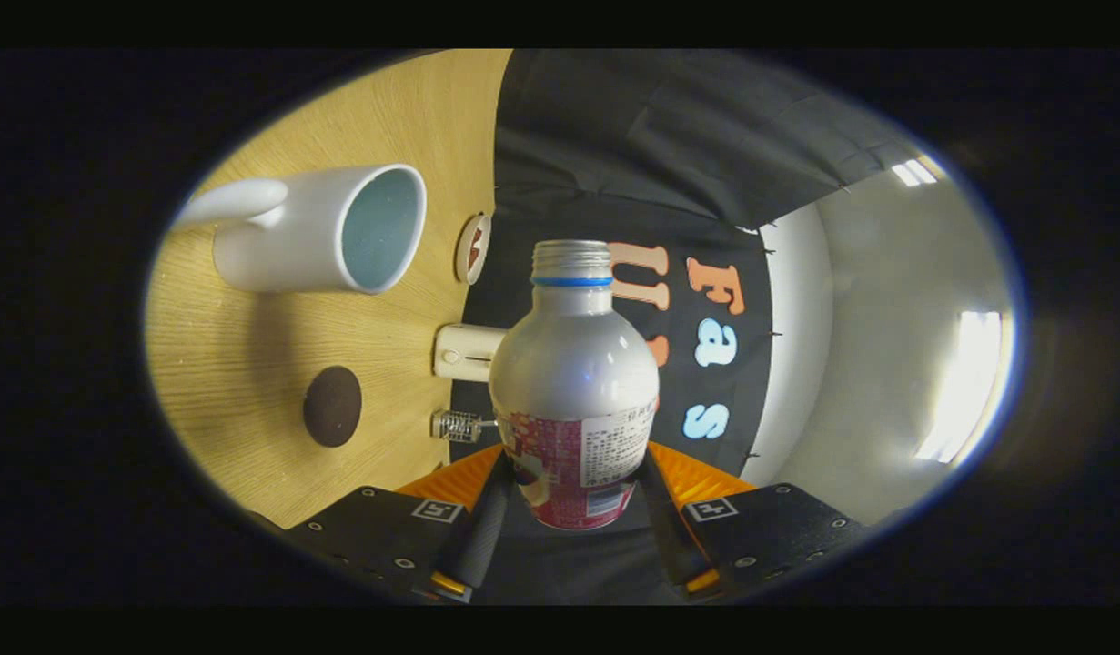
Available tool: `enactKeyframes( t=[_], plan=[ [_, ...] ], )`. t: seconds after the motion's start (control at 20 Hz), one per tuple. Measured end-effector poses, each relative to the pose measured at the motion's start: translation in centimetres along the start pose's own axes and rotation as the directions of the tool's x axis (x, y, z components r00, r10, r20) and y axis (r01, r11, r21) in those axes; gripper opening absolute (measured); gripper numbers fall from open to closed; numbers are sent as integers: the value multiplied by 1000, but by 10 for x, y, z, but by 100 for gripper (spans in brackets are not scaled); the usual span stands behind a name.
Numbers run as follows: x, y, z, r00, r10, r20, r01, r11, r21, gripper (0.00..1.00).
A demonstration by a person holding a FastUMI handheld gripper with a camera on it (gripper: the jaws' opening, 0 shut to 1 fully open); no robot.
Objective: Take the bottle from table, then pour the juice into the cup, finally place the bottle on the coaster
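Gripper view shows us the bottle (573, 382) in the lower centre of the frame, clamped between the two fingers of the gripper (573, 509), which press on its labelled lower body from either side. The cap is off and the threaded neck points toward the top of the frame. The whole scene is rolled: the wooden table (250, 364) fills the left of the frame and stands like a wall, so we judge the gripper and bottle to be tipped well over onto their side, though we cannot read the exact angle.

The white cup (318, 227) sits at the upper left of the frame, its open mouth facing right toward the bottle's neck but well apart from it. We see no liquid running and cannot tell whether anything is in the cup. The dark round coaster (332, 406) lies at the lower left, below the cup. A small round dish (473, 247) and a white block (464, 351) sit at the table's far edge, left of the bottle's neck.

As we read it, the pick-up is done, since the bottle is off the table and in the grip. The pour looks to be under way or close at hand. Setting the bottle on the coaster is not yet done.
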State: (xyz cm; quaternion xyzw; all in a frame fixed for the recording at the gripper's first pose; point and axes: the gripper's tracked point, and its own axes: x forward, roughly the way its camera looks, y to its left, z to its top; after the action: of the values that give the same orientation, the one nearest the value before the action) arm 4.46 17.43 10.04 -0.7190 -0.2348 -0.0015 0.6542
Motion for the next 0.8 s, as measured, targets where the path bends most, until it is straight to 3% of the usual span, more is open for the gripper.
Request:
enactKeyframes(
  t=[0.8],
  plan=[
    [7, -5, 6, 999, 34, 38, -29, 993, -112, 73]
  ],
)
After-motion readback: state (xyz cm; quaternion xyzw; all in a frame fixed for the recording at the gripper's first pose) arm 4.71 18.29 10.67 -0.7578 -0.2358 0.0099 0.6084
